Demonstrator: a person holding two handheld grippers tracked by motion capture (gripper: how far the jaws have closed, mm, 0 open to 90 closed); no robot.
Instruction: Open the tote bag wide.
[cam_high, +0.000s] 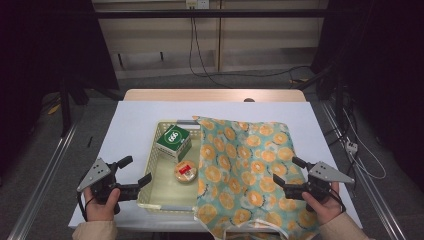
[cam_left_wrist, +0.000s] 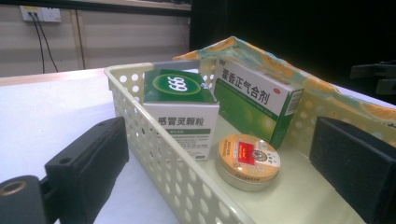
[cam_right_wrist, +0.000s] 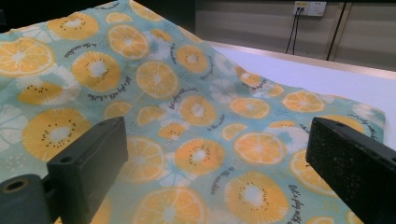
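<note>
Work looks barely begun: left gripper (cam_high: 134, 171) and right gripper (cam_high: 288, 172) gape empty beside basket (cam_high: 155, 144) and bag (cam_high: 245, 165).

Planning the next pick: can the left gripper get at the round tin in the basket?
Probably yes: the left gripper is open beside the basket, the tin uncovered by the cloth.

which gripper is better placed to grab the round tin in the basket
Left, probably. The left gripper is open at the basket wall, facing the round tin just inside. The right gripper hovers open over the orange-print cloth, farther from the tin.
</note>
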